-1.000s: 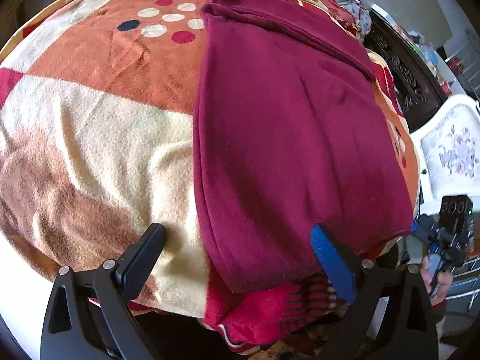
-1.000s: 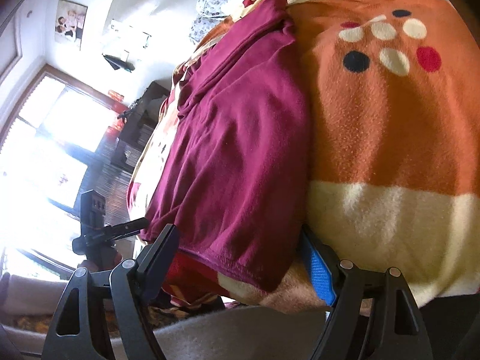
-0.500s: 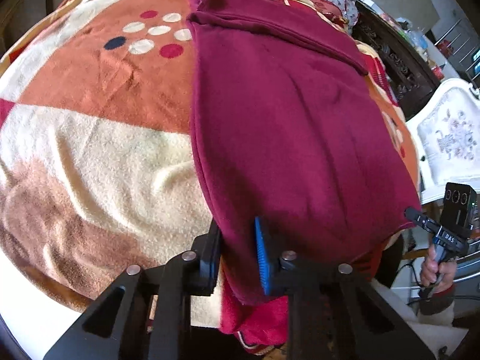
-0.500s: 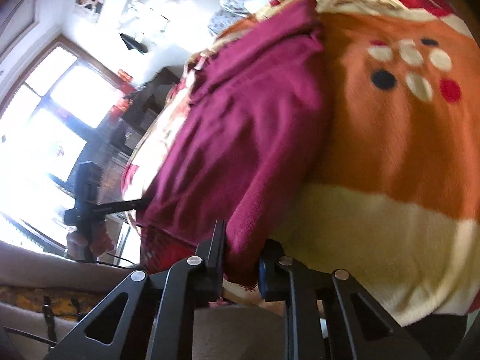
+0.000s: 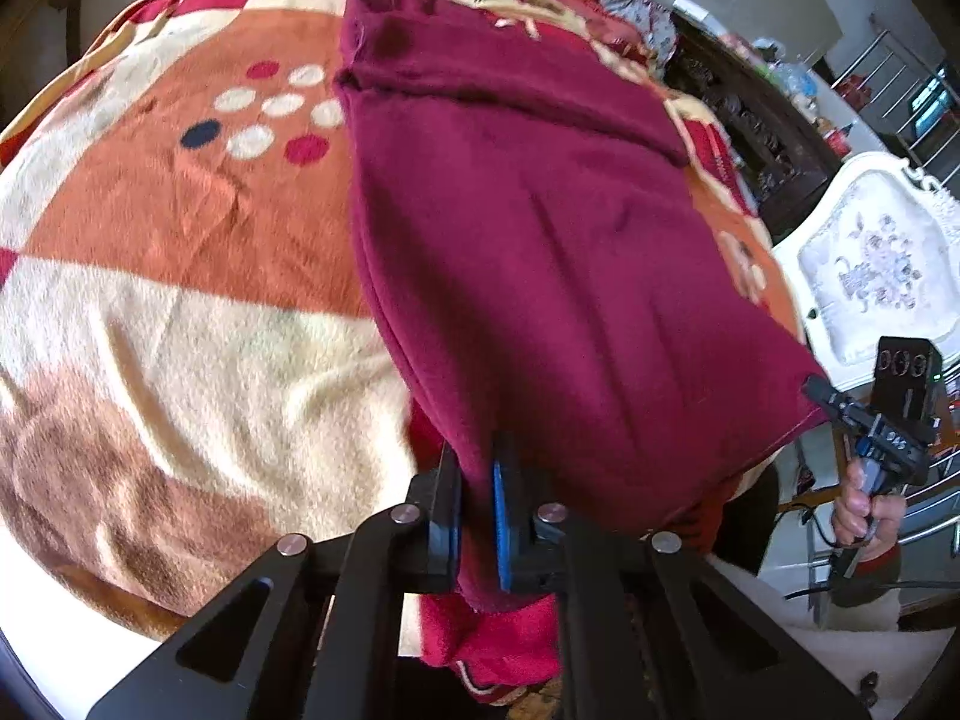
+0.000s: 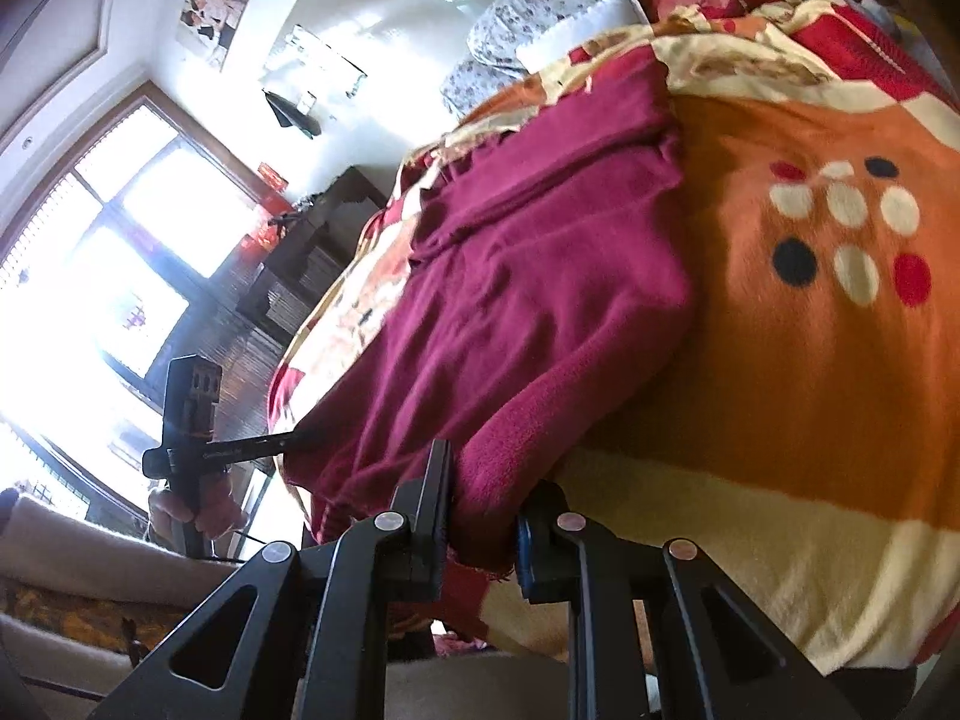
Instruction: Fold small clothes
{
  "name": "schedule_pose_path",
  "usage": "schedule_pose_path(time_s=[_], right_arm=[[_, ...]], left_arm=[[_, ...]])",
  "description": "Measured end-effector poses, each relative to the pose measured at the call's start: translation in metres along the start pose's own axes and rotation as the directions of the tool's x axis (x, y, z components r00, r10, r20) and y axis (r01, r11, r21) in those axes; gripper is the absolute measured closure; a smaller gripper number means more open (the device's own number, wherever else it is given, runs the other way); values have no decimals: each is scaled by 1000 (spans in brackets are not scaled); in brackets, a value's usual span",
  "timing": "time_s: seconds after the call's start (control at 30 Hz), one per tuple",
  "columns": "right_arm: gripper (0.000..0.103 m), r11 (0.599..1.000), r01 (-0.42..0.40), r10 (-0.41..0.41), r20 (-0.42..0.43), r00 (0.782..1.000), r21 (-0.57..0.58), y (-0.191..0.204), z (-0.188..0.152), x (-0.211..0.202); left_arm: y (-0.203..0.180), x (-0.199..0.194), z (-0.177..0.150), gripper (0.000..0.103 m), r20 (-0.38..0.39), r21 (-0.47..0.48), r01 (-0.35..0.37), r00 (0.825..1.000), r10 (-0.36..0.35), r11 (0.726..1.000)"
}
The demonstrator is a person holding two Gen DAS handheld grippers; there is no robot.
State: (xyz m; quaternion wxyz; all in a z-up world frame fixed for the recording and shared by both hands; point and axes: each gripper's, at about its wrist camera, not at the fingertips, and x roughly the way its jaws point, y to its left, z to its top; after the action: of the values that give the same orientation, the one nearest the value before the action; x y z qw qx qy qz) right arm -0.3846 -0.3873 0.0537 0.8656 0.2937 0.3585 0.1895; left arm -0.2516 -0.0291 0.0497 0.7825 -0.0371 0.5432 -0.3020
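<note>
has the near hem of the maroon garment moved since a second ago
Yes. In the right wrist view the maroon garment hem has lifted off the blanket, pinched in the right gripper; the left gripper has clamped the other corner.

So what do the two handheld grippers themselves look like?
Both are black. The left gripper and right gripper each have triangular cut-out linkages with silver rivets and flat fingers, one faced with a blue pad. Thin black cables trail below the right one's handle.

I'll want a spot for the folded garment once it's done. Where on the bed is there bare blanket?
Bare blanket lies beside the maroon garment, from the dotted patch down to the cream band at the near edge. The strip on the garment's other side, toward the dark cabinet, is narrow. Pillows crowd the head.
</note>
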Motion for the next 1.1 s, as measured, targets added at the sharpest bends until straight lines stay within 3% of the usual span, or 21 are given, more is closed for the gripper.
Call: schedule_pose_path(time_s=[0.17, 0.43, 0.67, 0.9, 1.1], right_arm=[[84, 999, -36, 36, 52, 998, 2, 4, 20, 0], [84, 998, -17, 25, 135, 991, -58, 16, 73, 6], [84, 998, 12, -2, 154, 988, -63, 11, 110, 23], [84, 995, 62, -50, 155, 987, -74, 7, 140, 43], [84, 992, 106, -94, 157, 983, -73, 1, 164, 55]], left_arm=[[7, -16, 14, 95, 48, -28, 42, 998, -41, 999], [12, -37, 55, 95, 173, -38, 65, 983, -57, 997], [15, -36, 97, 95, 234, -35, 42, 972, -33, 998], [17, -20, 129, 95, 244, -27, -40, 969, 45, 999], [23, -7, 148, 95, 249, -24, -67, 966, 71, 997]])
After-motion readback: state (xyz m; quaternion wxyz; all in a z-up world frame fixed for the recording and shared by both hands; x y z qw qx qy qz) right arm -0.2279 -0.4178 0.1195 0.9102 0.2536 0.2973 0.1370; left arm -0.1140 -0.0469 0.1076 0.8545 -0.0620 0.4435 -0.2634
